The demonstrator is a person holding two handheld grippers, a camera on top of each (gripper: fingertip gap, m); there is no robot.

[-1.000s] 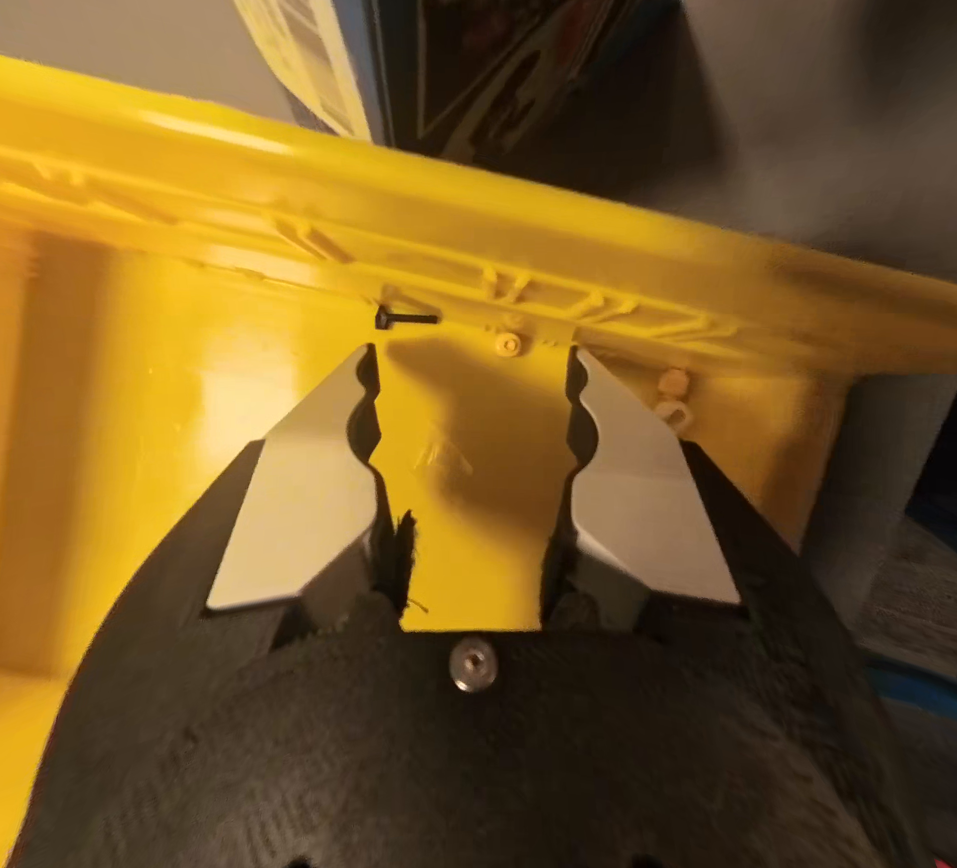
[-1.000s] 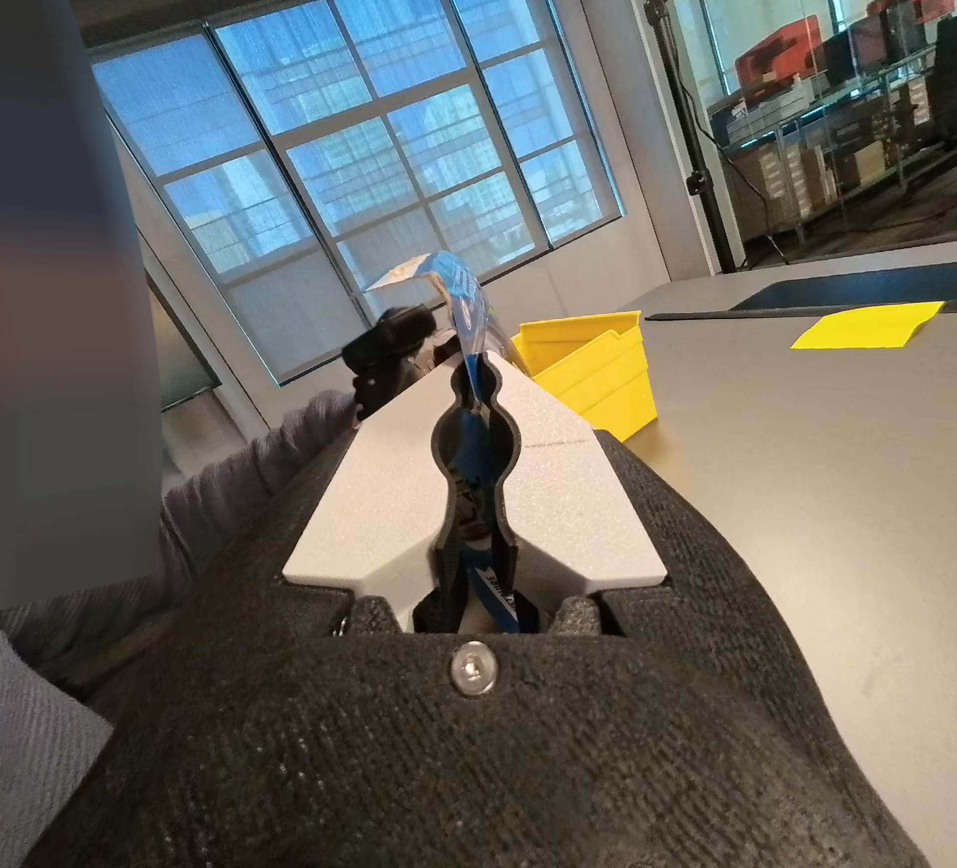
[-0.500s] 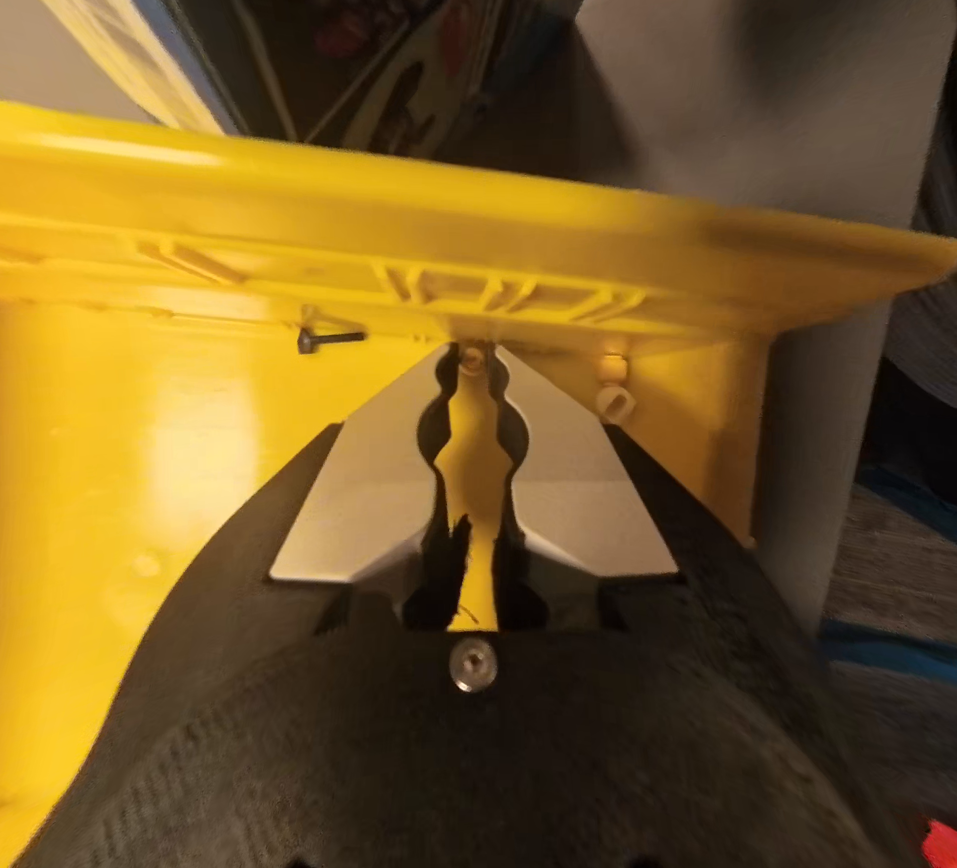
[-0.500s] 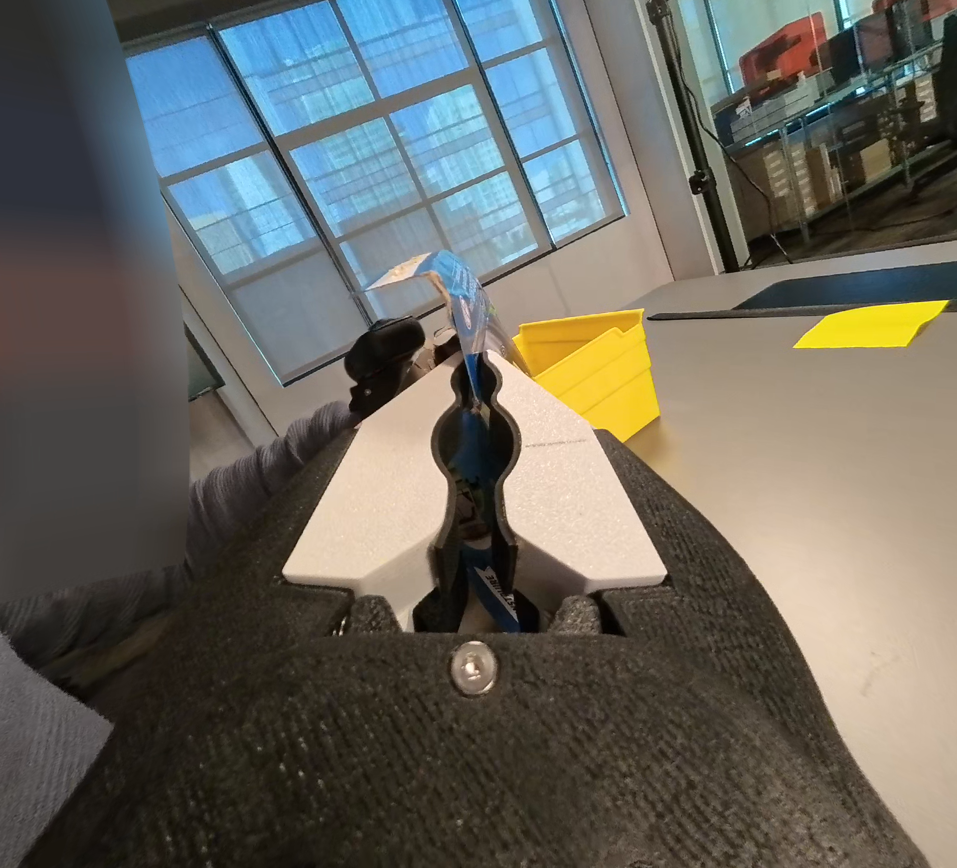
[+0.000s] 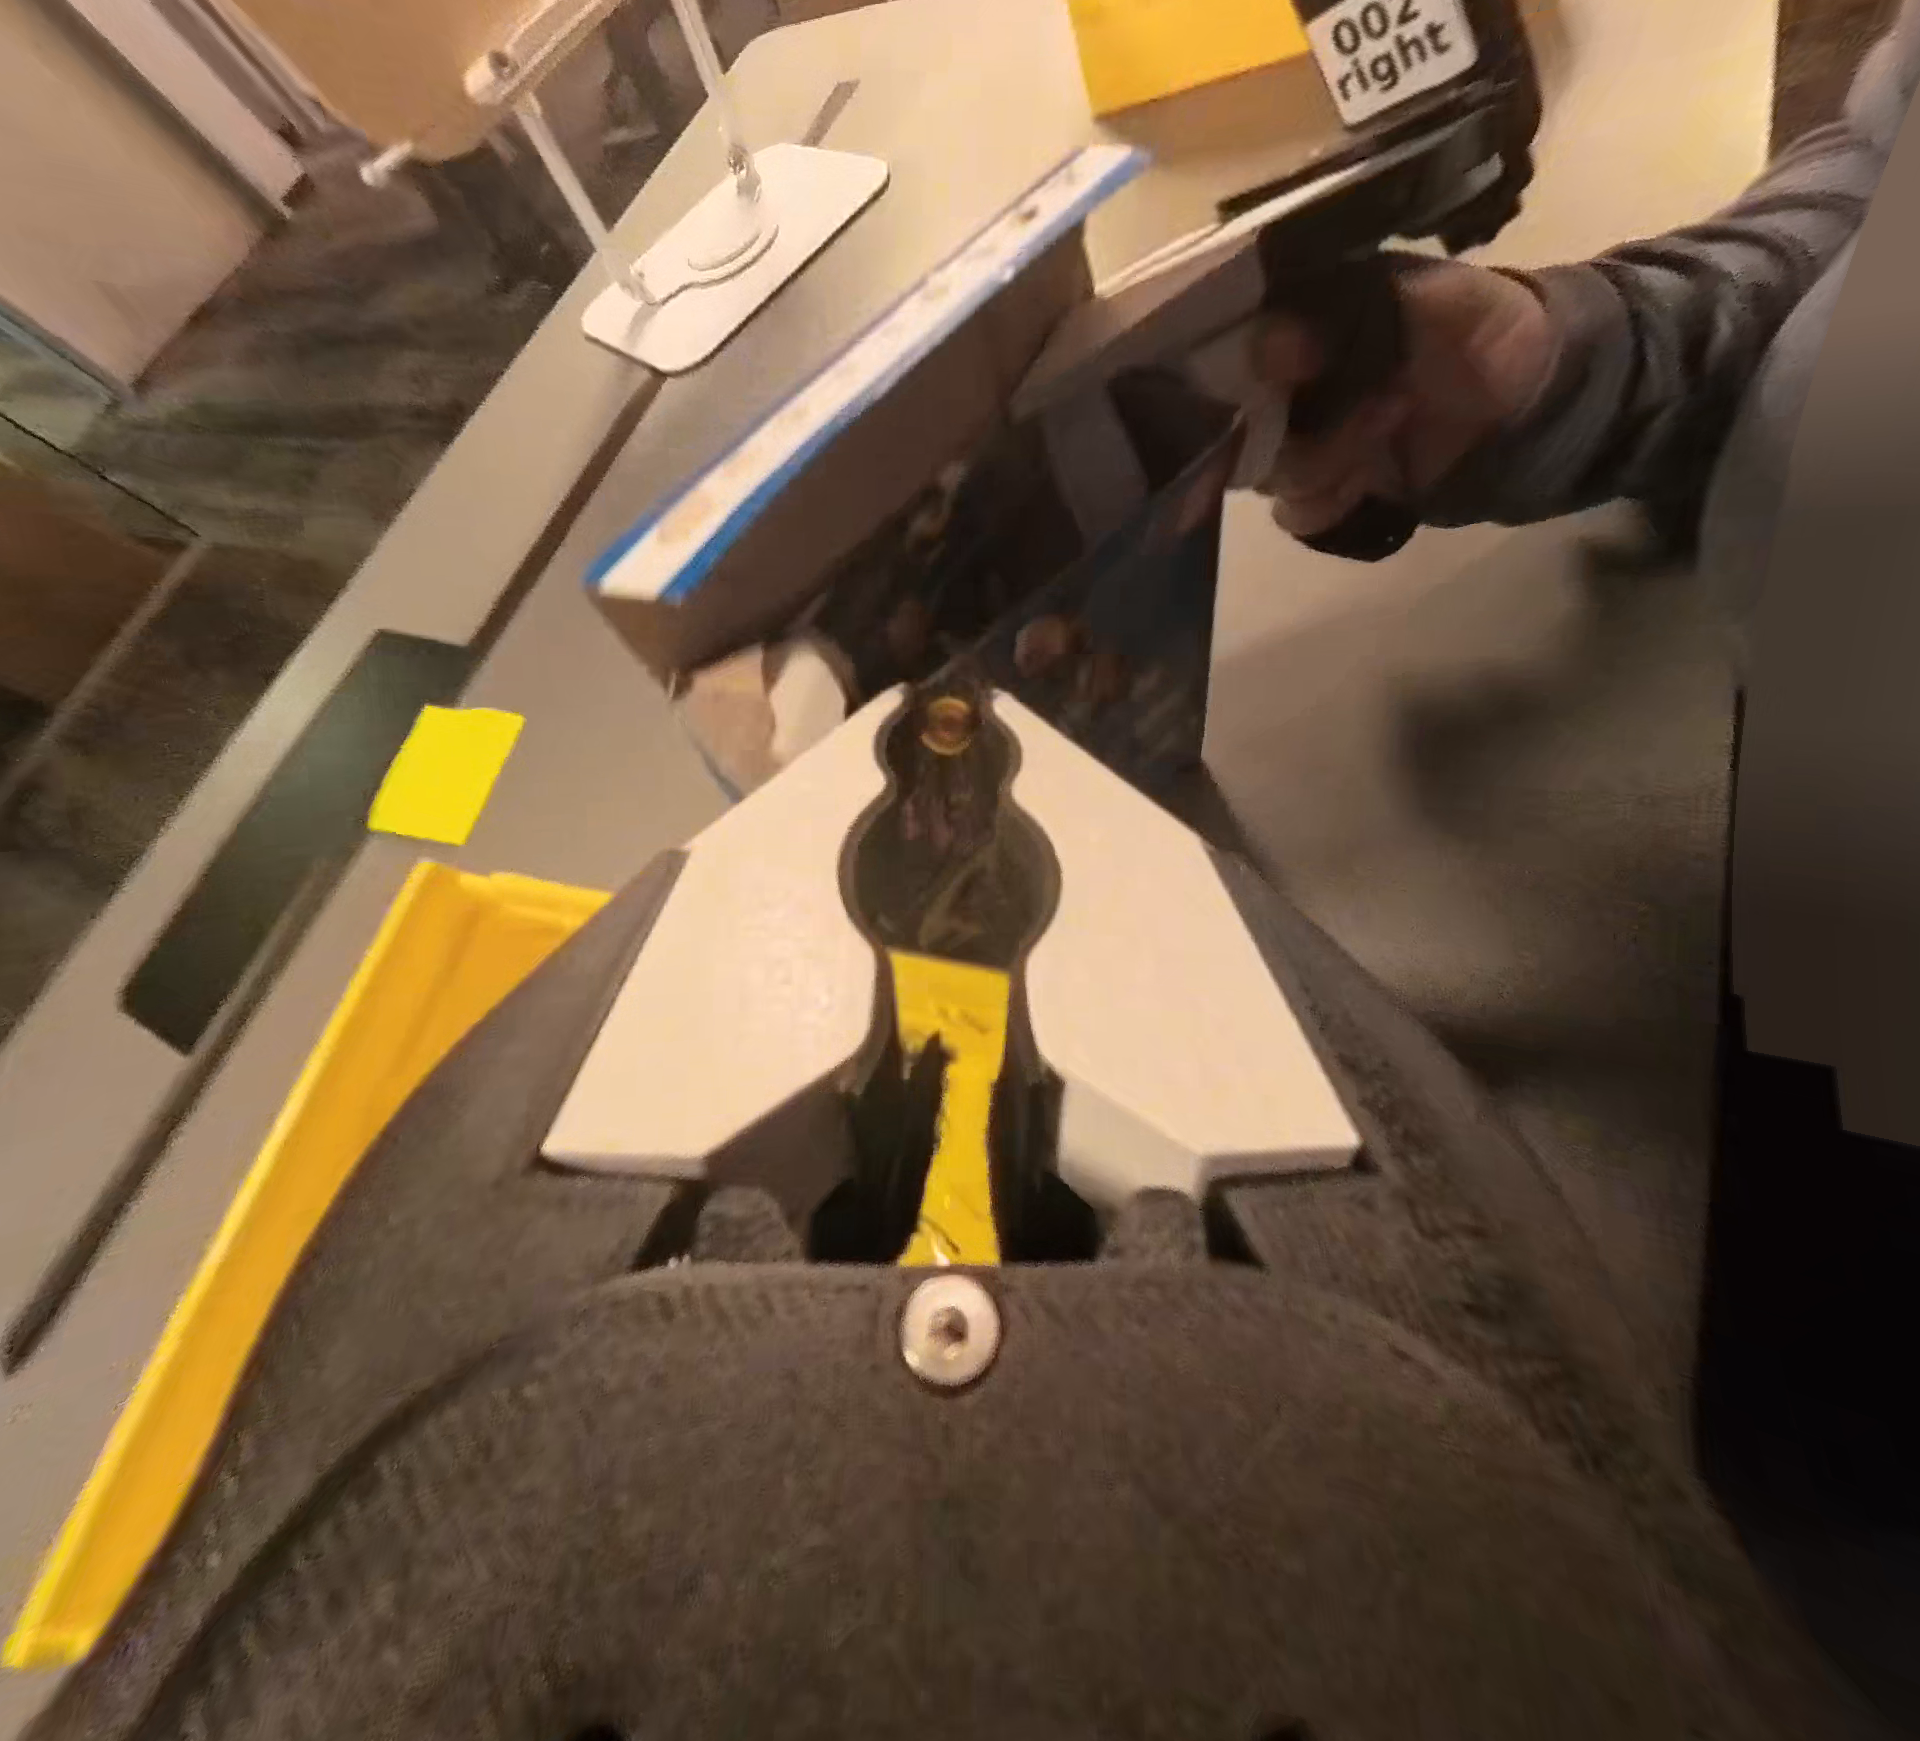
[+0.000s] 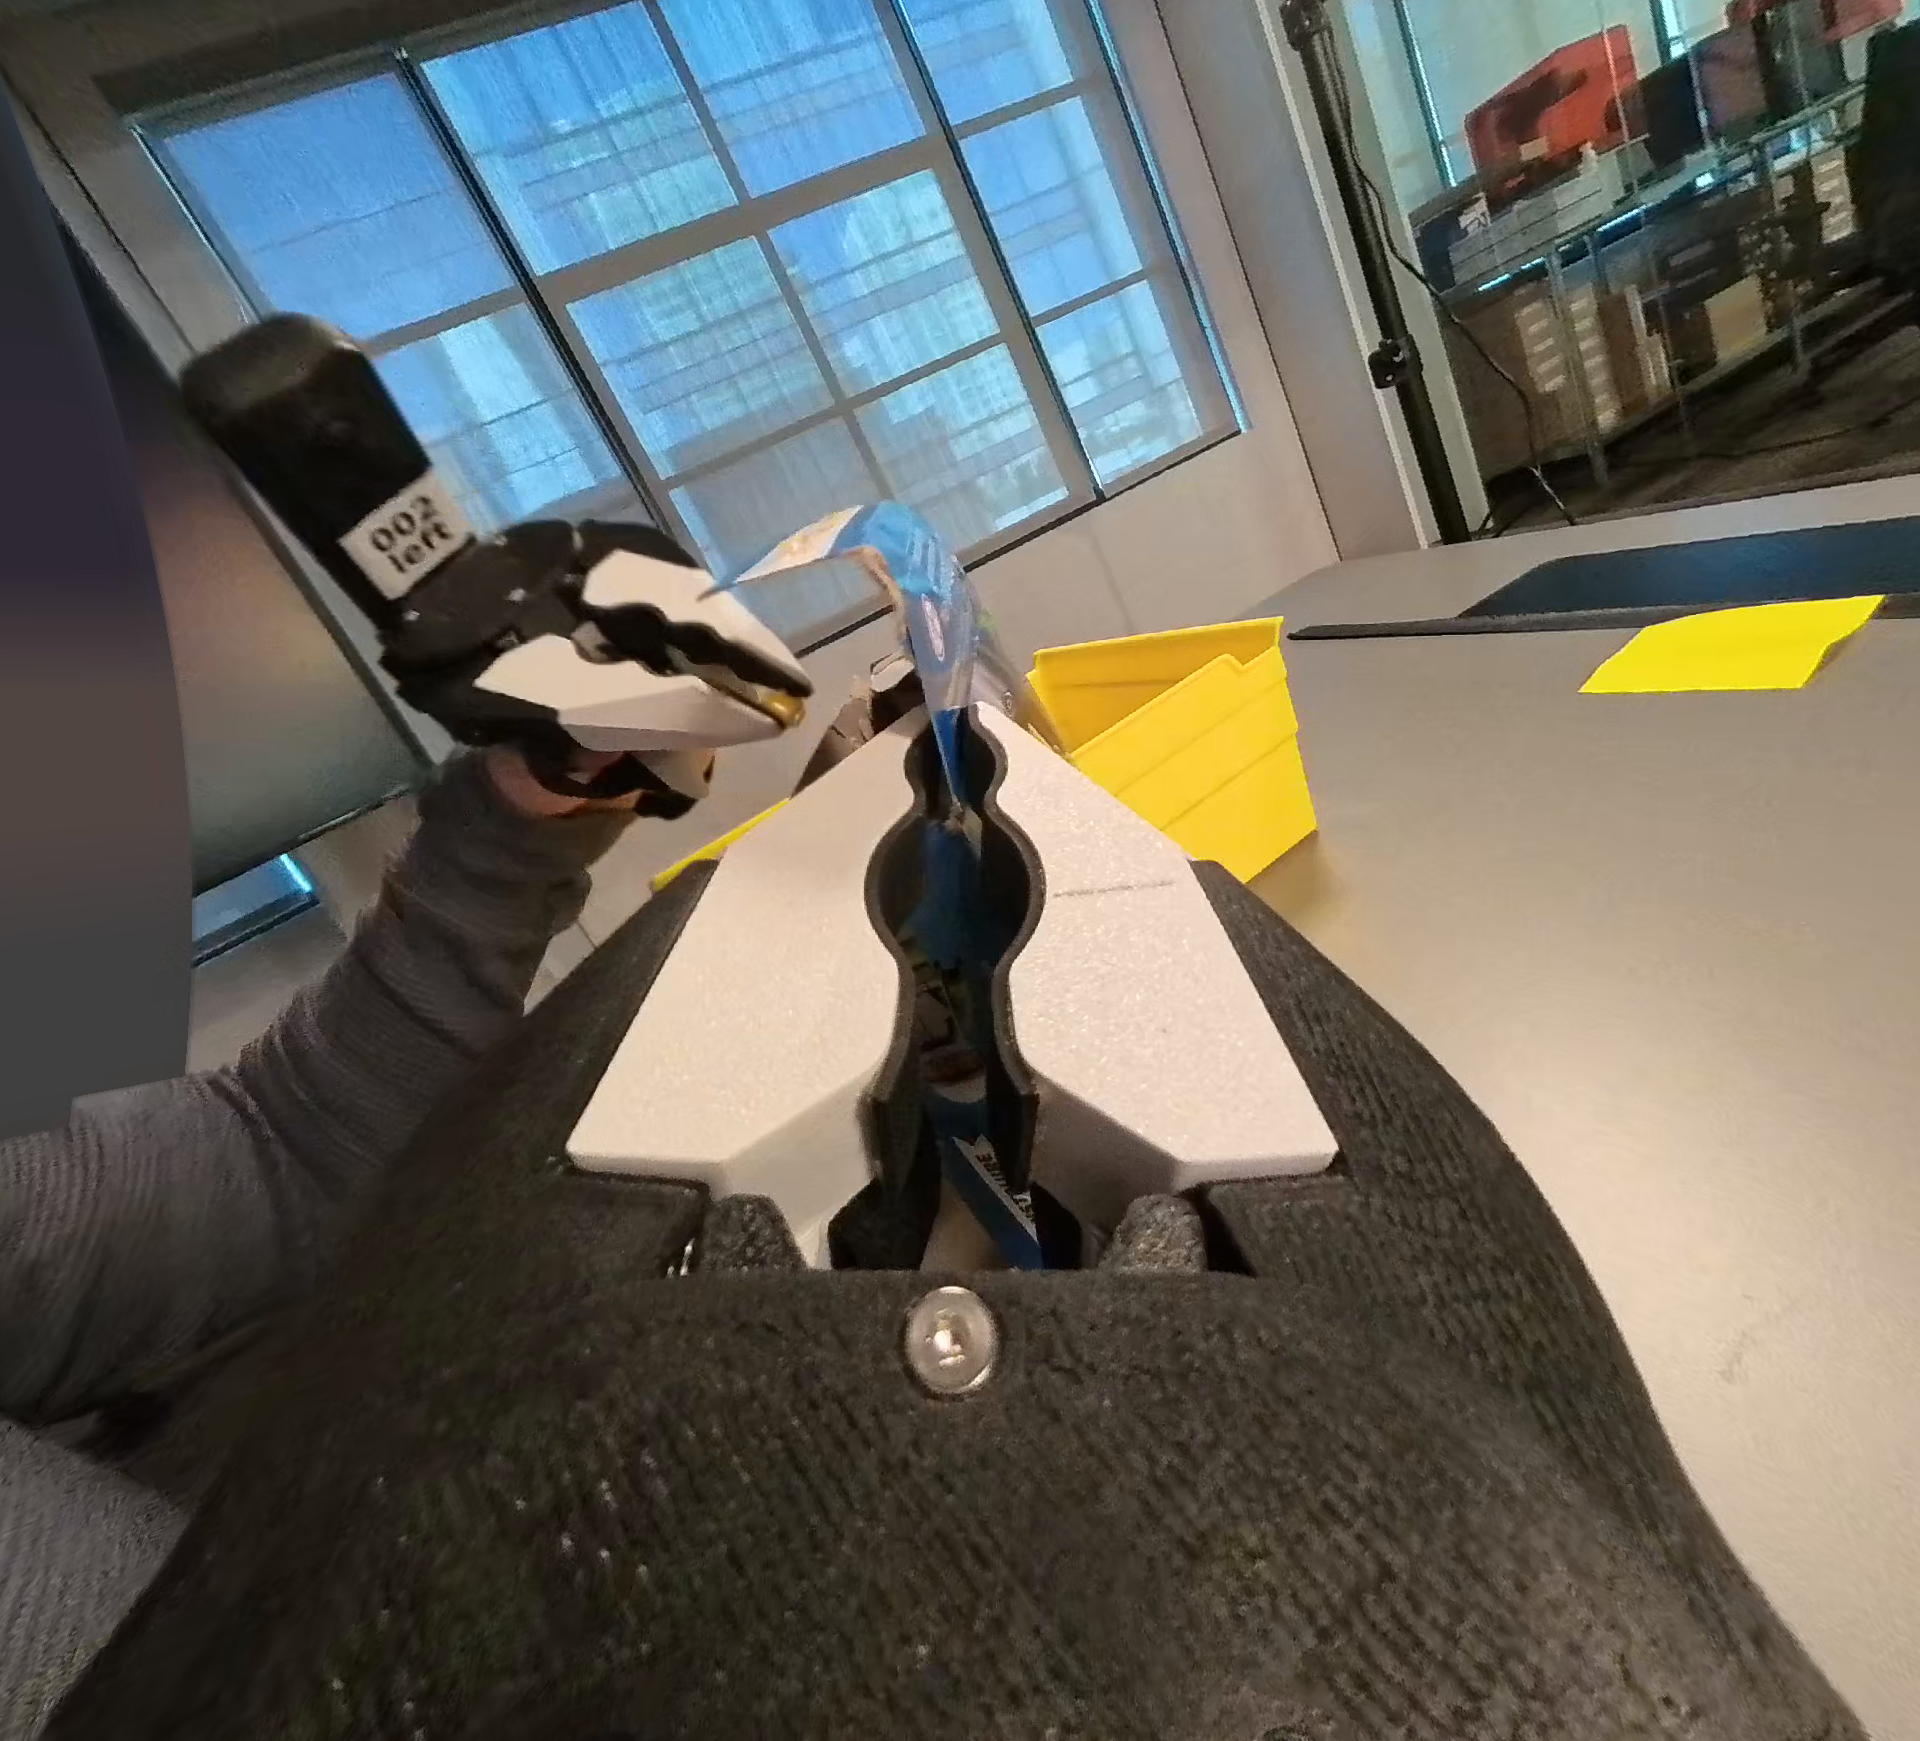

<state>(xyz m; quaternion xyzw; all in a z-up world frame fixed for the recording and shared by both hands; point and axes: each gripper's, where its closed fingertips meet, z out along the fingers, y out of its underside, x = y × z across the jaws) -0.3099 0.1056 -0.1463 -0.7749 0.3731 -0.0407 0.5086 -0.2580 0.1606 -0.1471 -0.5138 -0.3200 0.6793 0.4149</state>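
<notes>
Clamping a small yellow piece (image 5: 948,735), the left gripper (image 5: 948,723) hovers beside the right gripper (image 6: 961,725), closed on a blue box flap (image 6: 925,611).

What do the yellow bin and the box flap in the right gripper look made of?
Yellow bin: likely moulded plastic, smooth, uniform colour, stepped rigid walls. Box flap pinched in the right gripper: seemingly printed glossy cardboard, thin and bent.

Left gripper (image 6: 784,704) is clamped on a tiny tan round piece (image 5: 948,723), held up in the air just left of the box. Right gripper (image 6: 961,723) pinches the blue flap (image 6: 935,631) of an opened cardboard box (image 5: 831,434), beside the yellow bin (image 6: 1195,735).
</notes>
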